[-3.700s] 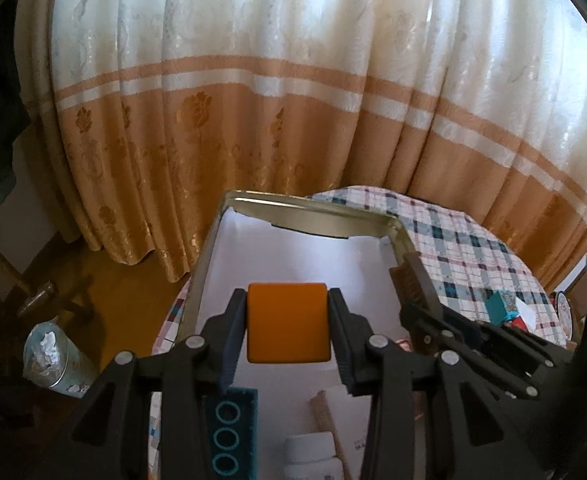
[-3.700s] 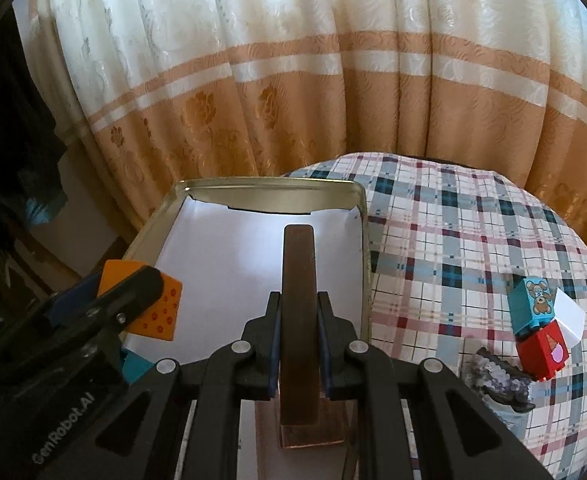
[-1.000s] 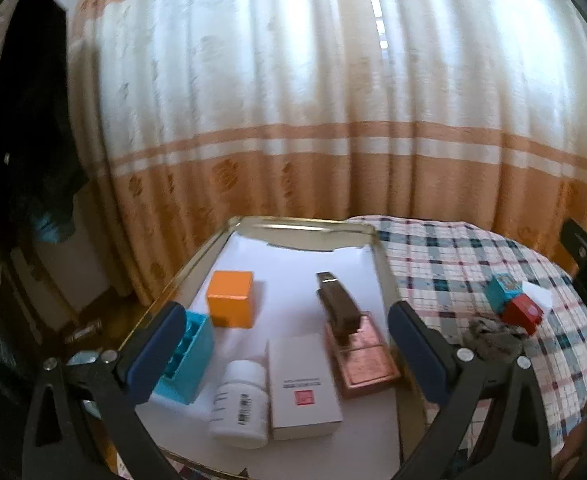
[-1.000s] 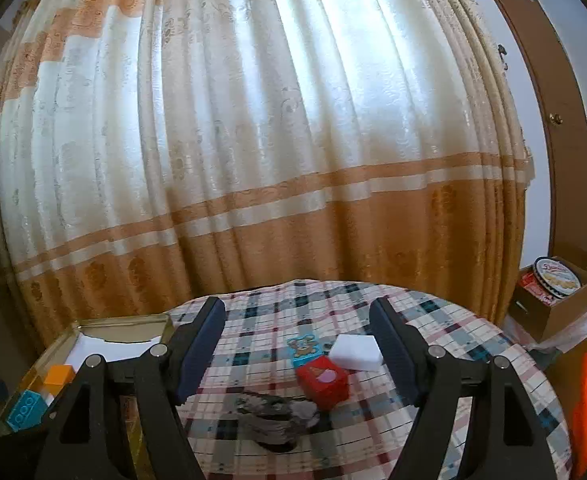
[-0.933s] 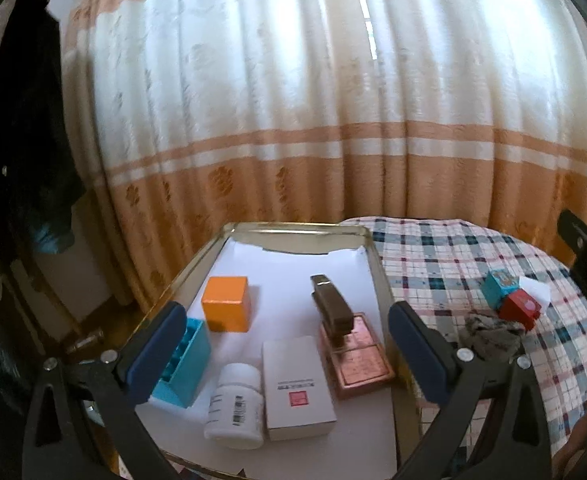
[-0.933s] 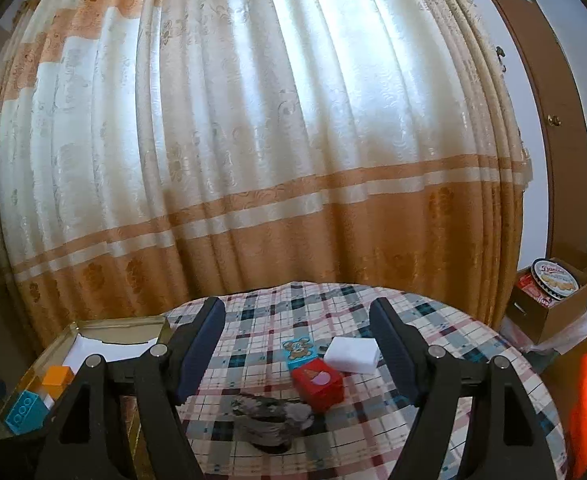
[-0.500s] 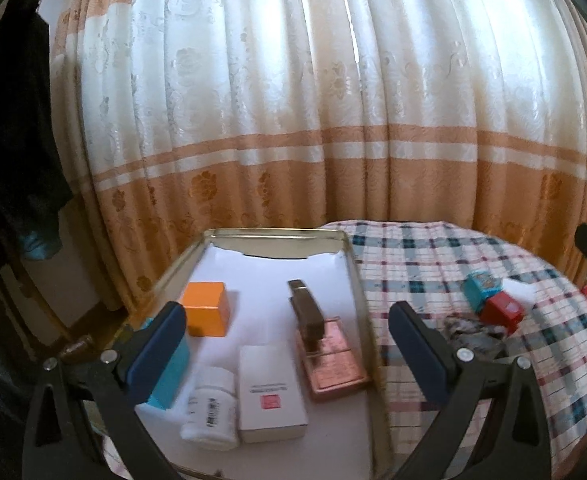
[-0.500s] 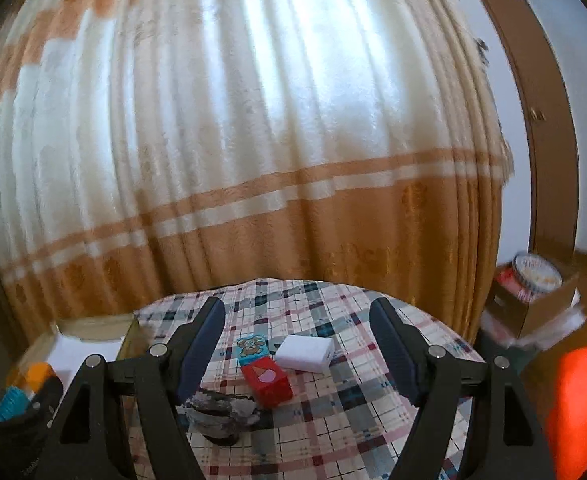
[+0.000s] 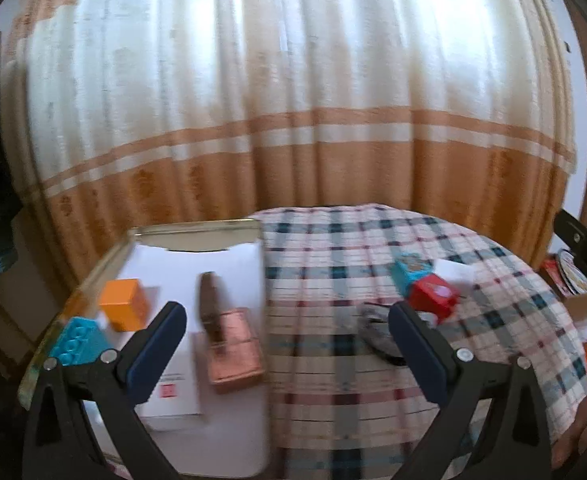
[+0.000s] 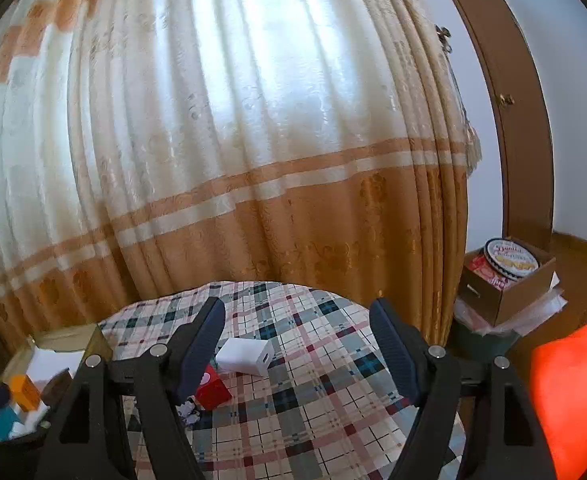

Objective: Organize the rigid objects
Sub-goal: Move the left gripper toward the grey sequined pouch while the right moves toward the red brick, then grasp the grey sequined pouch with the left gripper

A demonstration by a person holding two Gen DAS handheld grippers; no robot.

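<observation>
A metal tin tray point(image 9: 197, 229) lined with white paper sits at the table's left. In it are an orange cube point(image 9: 124, 309), a blue brick point(image 9: 78, 340), a brown stapler on a copper block point(image 9: 229, 344) and a white box point(image 9: 173, 392). On the plaid cloth lie a teal block point(image 9: 410, 268), a red block point(image 9: 433, 300), a white charger point(image 10: 244, 356) and a dark crumpled thing point(image 9: 379, 330). My left gripper point(image 9: 285, 344) is open and empty above the tray's right edge. My right gripper point(image 10: 297, 344) is open and empty above the cloth.
A cream and orange curtain point(image 10: 253, 160) hangs behind the round table point(image 10: 313, 400). A cardboard box with a biscuit tin point(image 10: 509, 268) stands on the floor at right. An orange-red thing point(image 10: 573, 380) is at the far right. A wooden door frame point(image 10: 505, 100) is at right.
Both grippers let go of the orange cube and the stapler, which now rest in the tray. Both have drawn back, opened wide and swung to the right.
</observation>
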